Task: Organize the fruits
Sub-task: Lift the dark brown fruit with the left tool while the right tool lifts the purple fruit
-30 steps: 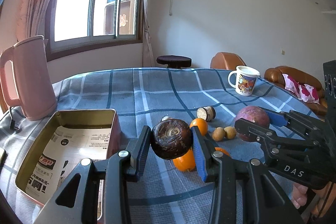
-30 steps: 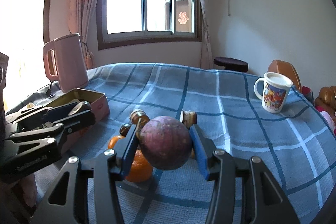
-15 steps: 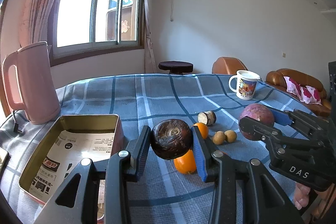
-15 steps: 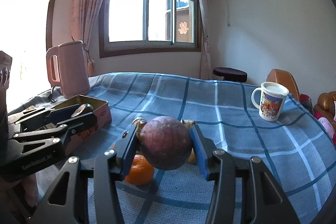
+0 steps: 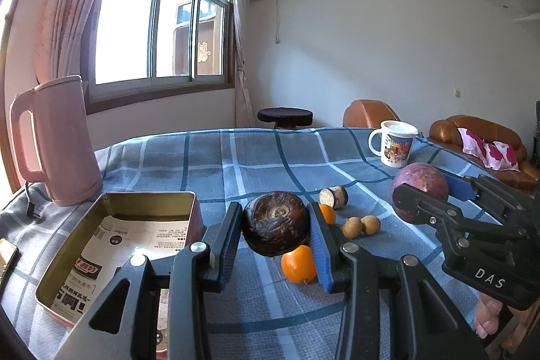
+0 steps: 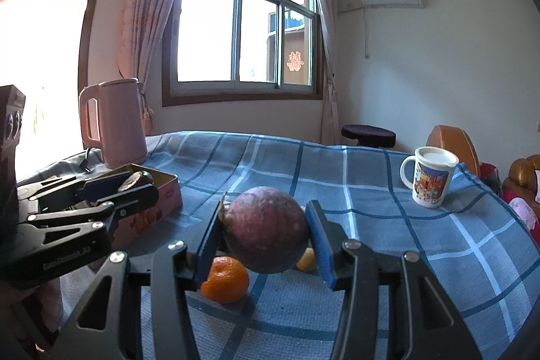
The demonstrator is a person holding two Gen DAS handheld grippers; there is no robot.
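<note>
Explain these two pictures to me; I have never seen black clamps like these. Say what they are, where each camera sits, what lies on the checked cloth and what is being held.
No robot here: a person holds a two-finger clamp in each hand, with a camera on each looking along its fingers.

The left gripper pinches a dark brown wrinkled round fruit. The right gripper pinches a purple-red round fruit.

On the blue checked tablecloth lie an open gold metal tin lined with printed paper, a pink electric kettle, a white cartoon mug, two oranges, two small tan round fruits and a cut dark-skinned piece.

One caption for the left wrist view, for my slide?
Left tongs gripping a dark brown round fruit above a blue checked tablecloth.
</note>
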